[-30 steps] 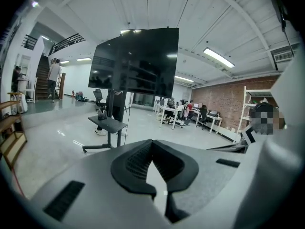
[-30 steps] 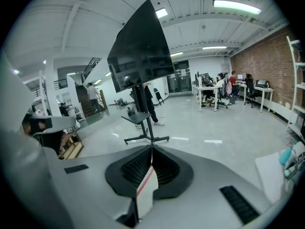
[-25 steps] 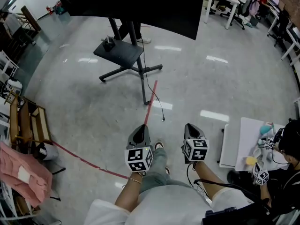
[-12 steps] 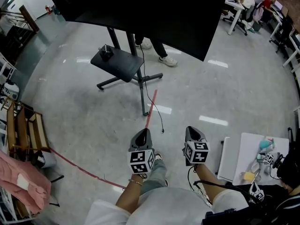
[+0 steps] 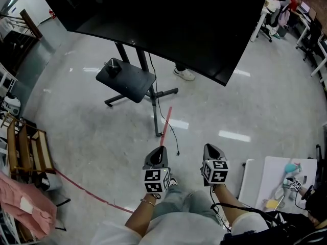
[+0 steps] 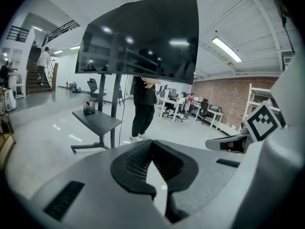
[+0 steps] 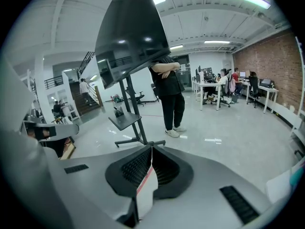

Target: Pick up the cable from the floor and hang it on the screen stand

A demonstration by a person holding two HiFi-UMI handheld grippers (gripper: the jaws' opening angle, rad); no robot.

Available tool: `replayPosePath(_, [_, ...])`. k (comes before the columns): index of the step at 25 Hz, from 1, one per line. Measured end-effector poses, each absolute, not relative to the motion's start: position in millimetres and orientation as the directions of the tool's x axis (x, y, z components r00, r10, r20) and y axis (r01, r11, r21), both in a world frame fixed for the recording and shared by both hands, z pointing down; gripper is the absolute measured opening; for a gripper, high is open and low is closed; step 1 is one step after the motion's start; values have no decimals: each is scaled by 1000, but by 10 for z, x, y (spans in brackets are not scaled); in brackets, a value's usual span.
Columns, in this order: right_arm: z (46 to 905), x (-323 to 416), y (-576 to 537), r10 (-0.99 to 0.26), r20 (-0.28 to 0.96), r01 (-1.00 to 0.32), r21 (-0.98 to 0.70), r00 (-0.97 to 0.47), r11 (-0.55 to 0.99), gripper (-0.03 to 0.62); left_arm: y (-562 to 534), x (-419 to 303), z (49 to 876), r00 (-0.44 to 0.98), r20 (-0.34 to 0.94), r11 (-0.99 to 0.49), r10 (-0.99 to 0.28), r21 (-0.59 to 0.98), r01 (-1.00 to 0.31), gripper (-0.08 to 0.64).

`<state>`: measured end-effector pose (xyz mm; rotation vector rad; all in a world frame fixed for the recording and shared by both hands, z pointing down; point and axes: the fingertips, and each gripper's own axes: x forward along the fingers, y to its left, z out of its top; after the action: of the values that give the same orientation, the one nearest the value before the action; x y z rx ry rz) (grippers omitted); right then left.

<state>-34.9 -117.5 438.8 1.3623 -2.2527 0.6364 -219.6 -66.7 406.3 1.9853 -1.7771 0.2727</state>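
Observation:
A thin black cable (image 5: pixel 177 151) drops from the big black screen (image 5: pixel 168 24), runs past the stand's base and ends loose on the grey floor. The screen stand (image 5: pixel 122 52) has a dark shelf (image 5: pixel 127 79) and spread legs. My left gripper (image 5: pixel 158 151) and right gripper (image 5: pixel 210 148) are held side by side above the floor, short of the cable's end, both shut and empty. In the left gripper view the shut jaws of the left gripper (image 6: pixel 151 149) point toward the stand (image 6: pixel 114 109) and the hanging cable (image 6: pixel 122 113). The right gripper (image 7: pixel 151 151) faces the stand (image 7: pixel 133 113) too.
A person (image 7: pixel 170 99) stands behind the screen, one shoe (image 5: pixel 185 74) showing. A red tape line (image 5: pixel 164 124) crosses the floor. Wooden racks (image 5: pixel 30 147) and pink cloth (image 5: pixel 20 198) stand at left, a white table (image 5: pixel 271 175) at lower right, desks (image 5: pixel 306 29) far right.
Both grippers have moved forward toward the stand with their jaws still shut. The screen and stand now fill more of the head view.

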Motion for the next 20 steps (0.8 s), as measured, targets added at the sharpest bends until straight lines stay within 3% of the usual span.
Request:
replayPosePath(8, [5179, -234, -1686, -663, 577, -858, -144, -478, 494, 18, -988, -1923, 4955, 122, 474, -43, -872, 174, -984, 3])
replayPosePath(20, [7791, 20, -2232, -588, 598, -777, -96, -544, 622, 18, -1245, -1724, 8016, 47, 525, 66, -850, 196, -978, 3])
